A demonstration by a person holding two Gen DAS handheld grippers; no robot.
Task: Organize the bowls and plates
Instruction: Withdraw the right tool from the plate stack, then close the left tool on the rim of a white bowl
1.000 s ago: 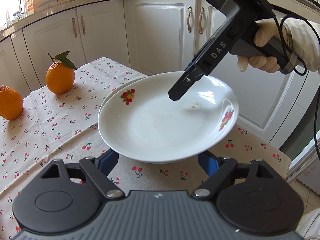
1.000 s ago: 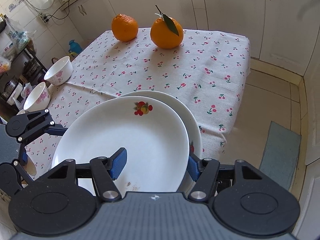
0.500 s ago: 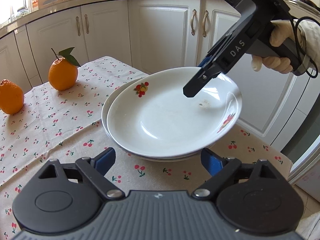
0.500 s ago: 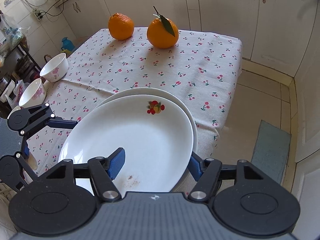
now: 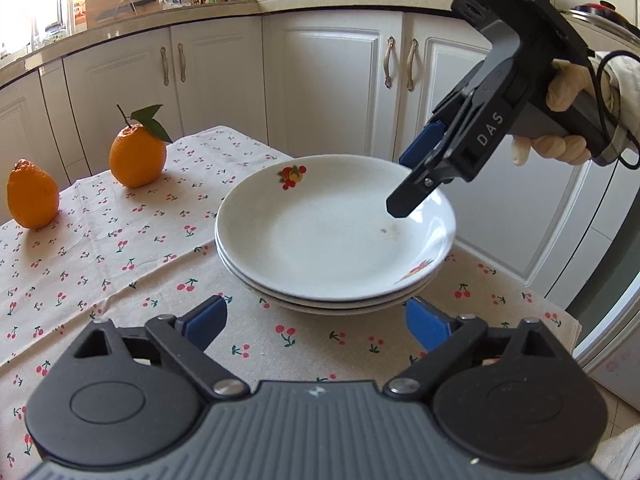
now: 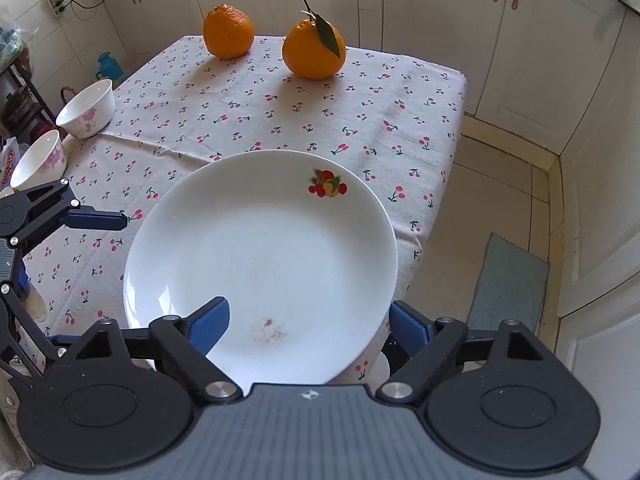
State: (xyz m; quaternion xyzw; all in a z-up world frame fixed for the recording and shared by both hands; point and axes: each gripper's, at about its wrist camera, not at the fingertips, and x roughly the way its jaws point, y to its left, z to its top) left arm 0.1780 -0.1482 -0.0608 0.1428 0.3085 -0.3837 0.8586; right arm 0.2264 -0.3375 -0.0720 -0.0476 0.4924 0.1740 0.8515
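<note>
Our left gripper (image 5: 316, 322) hangs just short of the stacked plates (image 5: 334, 232), jaws opening with only cloth between them; our right gripper (image 6: 308, 326) is opening too — one pad above the top plate (image 6: 260, 256), one off its rim, neither pressing. The stack sits at the table's corner, its edge close to the drop, open tablecloth (image 6: 248, 120) beyond. Only the right view shows two bowls (image 6: 86, 108) at the far left edge — past them, two oranges (image 6: 314, 50).
</note>
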